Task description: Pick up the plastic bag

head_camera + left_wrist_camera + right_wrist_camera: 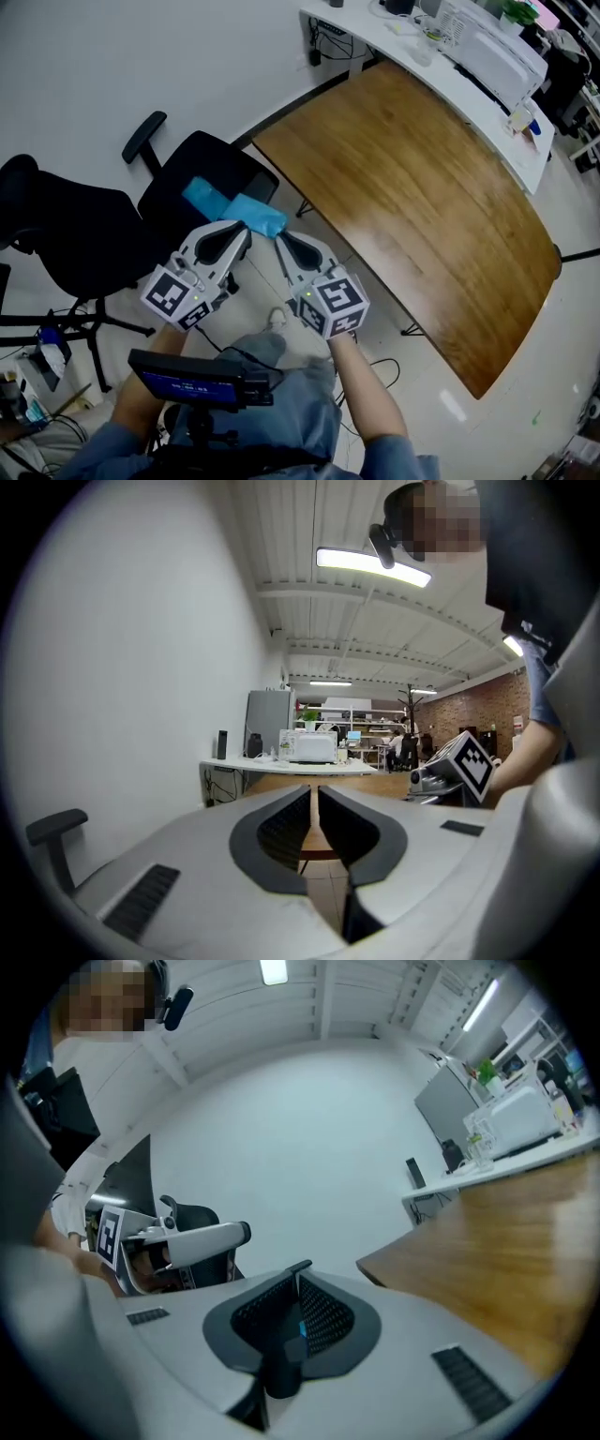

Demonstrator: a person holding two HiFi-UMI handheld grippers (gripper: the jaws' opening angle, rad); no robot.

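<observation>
I judge the blue plastic bag [232, 208], over the office chair [211, 159] seat left of the table [422, 206], to be light, limp and slippery, best gripped at a bunched edge; the right claw [279, 237] pinches its near edge, and the left claw [247, 226] is nearly pressed together and empty.

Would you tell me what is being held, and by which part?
The right gripper pinches the blue plastic bag by its near corner; the left gripper holds nothing.
</observation>
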